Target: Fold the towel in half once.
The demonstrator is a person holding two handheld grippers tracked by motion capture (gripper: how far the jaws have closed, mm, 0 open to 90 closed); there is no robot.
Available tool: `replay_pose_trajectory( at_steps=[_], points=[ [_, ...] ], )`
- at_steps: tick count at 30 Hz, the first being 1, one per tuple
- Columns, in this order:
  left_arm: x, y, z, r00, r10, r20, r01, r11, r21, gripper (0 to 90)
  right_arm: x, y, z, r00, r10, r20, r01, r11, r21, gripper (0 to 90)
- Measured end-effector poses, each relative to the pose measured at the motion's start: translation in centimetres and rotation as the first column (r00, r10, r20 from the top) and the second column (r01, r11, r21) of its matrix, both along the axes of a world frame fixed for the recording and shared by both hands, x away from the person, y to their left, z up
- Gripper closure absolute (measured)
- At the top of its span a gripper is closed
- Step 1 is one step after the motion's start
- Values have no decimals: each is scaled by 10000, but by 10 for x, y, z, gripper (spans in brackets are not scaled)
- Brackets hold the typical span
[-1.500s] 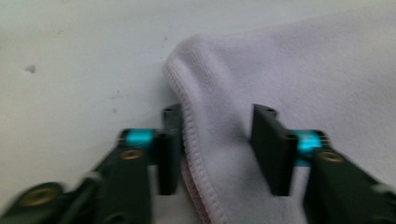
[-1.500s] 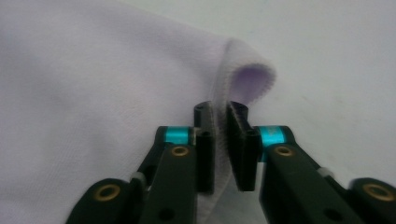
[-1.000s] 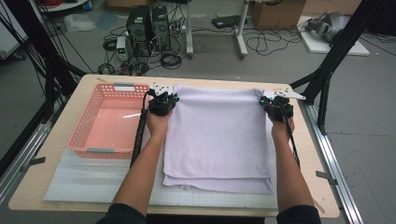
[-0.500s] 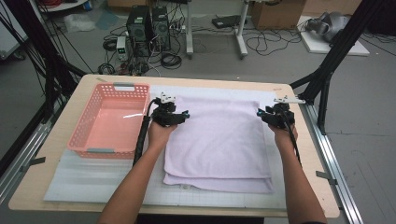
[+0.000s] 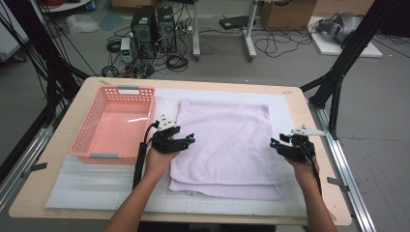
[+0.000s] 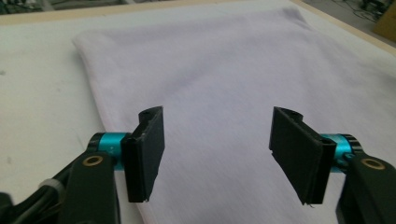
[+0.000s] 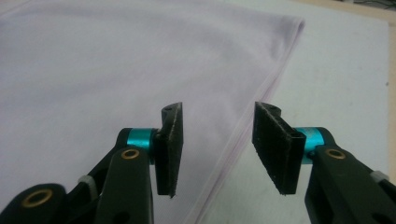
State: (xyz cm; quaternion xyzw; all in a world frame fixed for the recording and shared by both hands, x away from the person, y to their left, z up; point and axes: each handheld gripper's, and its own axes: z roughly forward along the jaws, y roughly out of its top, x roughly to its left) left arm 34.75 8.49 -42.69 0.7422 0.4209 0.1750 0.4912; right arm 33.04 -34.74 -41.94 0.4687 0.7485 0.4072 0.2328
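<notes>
A folded lilac towel (image 5: pixel 226 145) is laid at the desk's centre. The left gripper (image 5: pixel 186 141) and right gripper (image 5: pixel 276 145), jaws just opened and empty, are held at its side edges.

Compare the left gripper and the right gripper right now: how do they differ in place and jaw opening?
The left gripper sits over the towel's left edge beside the pink basket; the right gripper sits at its right edge. In each gripper's view, the left's jaws stand wider than the right's. Both have just been opening, nothing between them.
</notes>
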Motion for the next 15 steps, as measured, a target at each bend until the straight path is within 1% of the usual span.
replay_pose_trajectory(
  at_steps=[1,2,4,6,7,8,10,12,13,15],
  points=[
    [-4,0,-1,9999,-56,-109,56,10000,42,322,-8,0,-2,10000,42,25,-42,10000,-31,521],
    [-9,2,-3,9999,-93,-118,93,9999,62,323,-15,0,-4,10000,80,21,-80,10000,6,523],
    [-18,5,-5,9993,-331,-177,331,9994,-42,325,-27,0,-6,10000,70,59,-70,10000,30,529],
    [-26,9,-8,9989,-417,-232,415,9991,-98,341,-41,-2,-8,9999,102,90,-102,9999,20,530],
    [-30,11,-9,9987,-431,-264,428,9990,-120,351,-46,-2,-10,9999,118,108,-118,9999,18,530],
    [-35,12,-11,9987,-433,-279,432,9990,-70,351,-52,-2,-10,9999,121,29,-121,9999,-26,530],
    [-42,16,-13,9985,-413,-367,411,9991,-67,353,-63,-1,-11,9996,218,182,-216,9997,-131,530],
    [-49,19,-15,9980,-405,-483,402,9992,-71,347,-73,0,-11,9993,254,256,-251,9996,-121,530],
    [-52,20,-15,9982,-364,-471,362,9993,-70,342,-78,1,-12,9990,284,335,-280,9995,-125,529],
    [-58,22,-14,9975,-449,-544,445,9990,-89,332,-85,2,-13,9988,362,329,-352,9989,-297,528]
  ],
)
